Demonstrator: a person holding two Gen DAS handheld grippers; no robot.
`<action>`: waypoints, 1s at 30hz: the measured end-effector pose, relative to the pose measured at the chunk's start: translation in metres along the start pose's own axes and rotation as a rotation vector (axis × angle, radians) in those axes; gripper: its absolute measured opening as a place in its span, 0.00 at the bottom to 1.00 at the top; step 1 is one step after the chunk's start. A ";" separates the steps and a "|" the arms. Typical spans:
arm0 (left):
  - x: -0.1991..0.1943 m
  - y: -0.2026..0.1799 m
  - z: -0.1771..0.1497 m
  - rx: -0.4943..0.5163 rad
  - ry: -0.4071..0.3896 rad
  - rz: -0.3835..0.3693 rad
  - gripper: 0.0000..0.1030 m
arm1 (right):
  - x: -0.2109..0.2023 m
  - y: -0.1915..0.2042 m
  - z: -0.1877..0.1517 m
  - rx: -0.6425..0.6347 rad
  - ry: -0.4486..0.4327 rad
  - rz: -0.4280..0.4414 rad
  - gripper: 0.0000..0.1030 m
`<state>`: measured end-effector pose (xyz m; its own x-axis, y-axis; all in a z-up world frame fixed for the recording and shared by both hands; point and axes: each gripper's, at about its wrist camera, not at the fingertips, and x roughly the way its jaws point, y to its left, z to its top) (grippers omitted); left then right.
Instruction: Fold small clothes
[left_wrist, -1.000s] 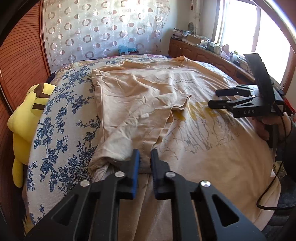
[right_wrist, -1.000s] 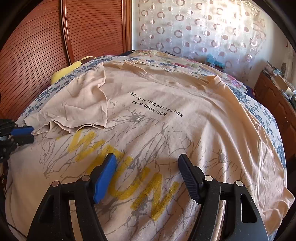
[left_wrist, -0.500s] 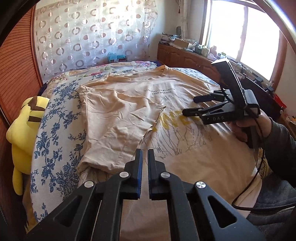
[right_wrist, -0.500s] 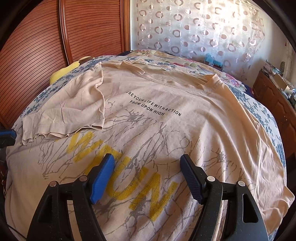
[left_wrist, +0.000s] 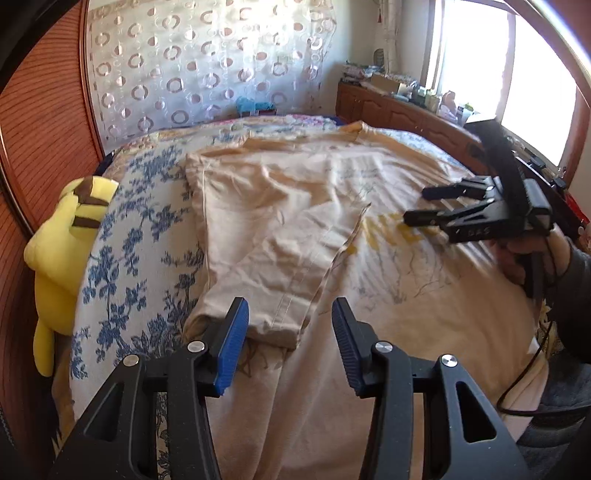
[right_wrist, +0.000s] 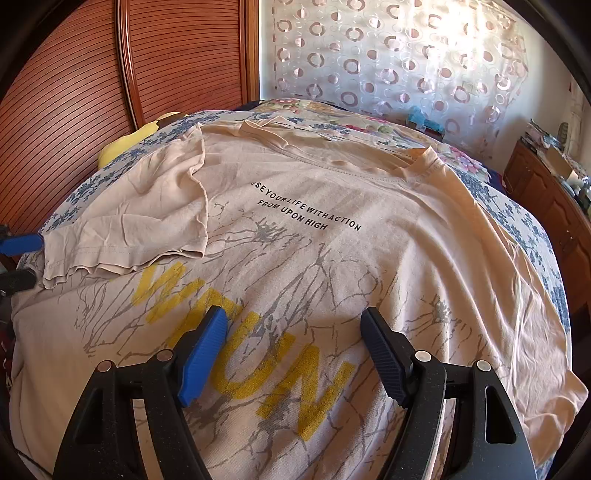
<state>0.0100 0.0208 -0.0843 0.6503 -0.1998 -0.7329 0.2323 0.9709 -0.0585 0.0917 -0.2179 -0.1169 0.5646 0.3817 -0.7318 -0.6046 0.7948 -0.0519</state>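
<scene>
Covering most of the blue-flowered bedspread (left_wrist: 122, 258), a beige T-shirt (right_wrist: 332, 258) lies flat, print side up, its one side and sleeve (left_wrist: 280, 236) folded inward over the body. A yellow plush toy (left_wrist: 62, 251) sits at the bed's edge by the wooden wall. The left gripper (left_wrist: 290, 325) hangs over the folded hem; its jaws have just been opening and stand apart, with the hem's corner lying loose between them. The right gripper (right_wrist: 293, 350) hovers above the yellow lettering, fingers spread wide, holding nothing.
</scene>
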 end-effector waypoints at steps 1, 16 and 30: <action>0.005 0.001 -0.003 0.001 0.016 0.002 0.47 | 0.000 0.000 0.000 0.000 0.000 0.000 0.74; -0.013 -0.001 -0.003 -0.001 -0.039 -0.020 0.05 | 0.000 0.000 0.000 0.000 0.000 0.000 0.75; -0.027 -0.024 0.003 0.060 -0.051 -0.044 0.47 | 0.000 -0.001 0.000 -0.001 0.000 0.001 0.76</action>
<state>-0.0114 0.0029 -0.0609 0.6744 -0.2505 -0.6946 0.3034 0.9516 -0.0486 0.0921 -0.2185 -0.1171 0.5640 0.3825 -0.7318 -0.6059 0.7938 -0.0521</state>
